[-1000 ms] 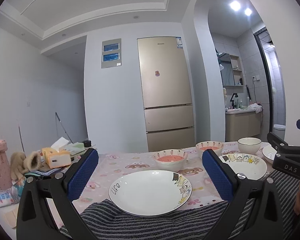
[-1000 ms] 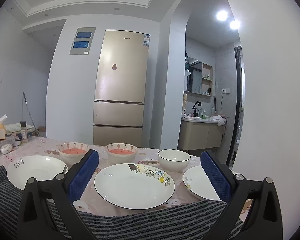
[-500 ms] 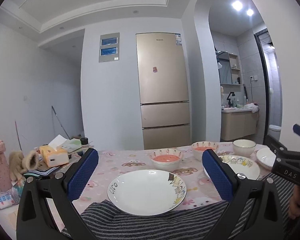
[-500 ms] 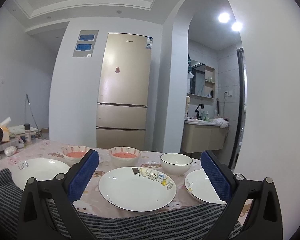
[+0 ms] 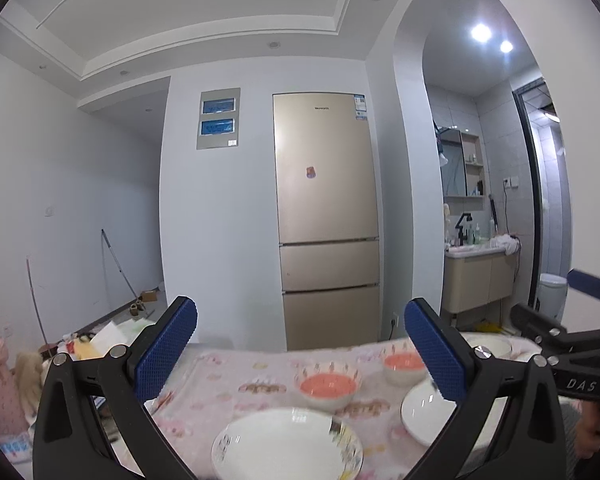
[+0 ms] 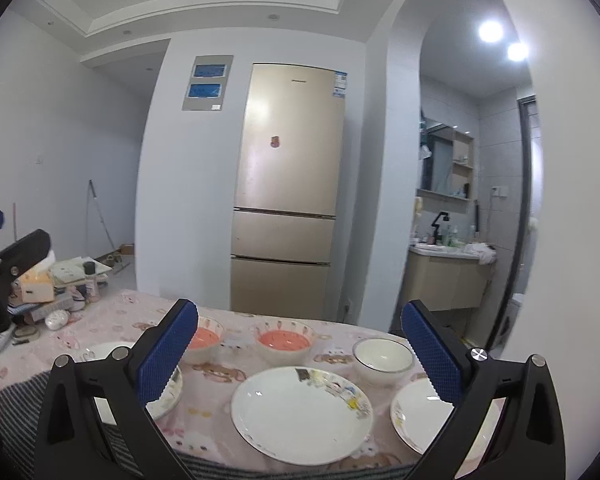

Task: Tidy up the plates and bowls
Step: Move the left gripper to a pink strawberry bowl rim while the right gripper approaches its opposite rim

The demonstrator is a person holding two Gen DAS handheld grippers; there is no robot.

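hovering w/ both grippers spread wide, empty: left gripper [image 5: 300,354] over plate [image 5: 286,446], right gripper [image 6: 300,354] over cartoon plate [image 6: 300,416].

You have three white plates on the table: a left one [image 6: 100,354], a middle one [image 6: 300,414] and a right one [image 6: 418,416]. You also have three bowls, two with orange insides [image 6: 206,338] [image 6: 284,342] and one plain white [image 6: 382,360].
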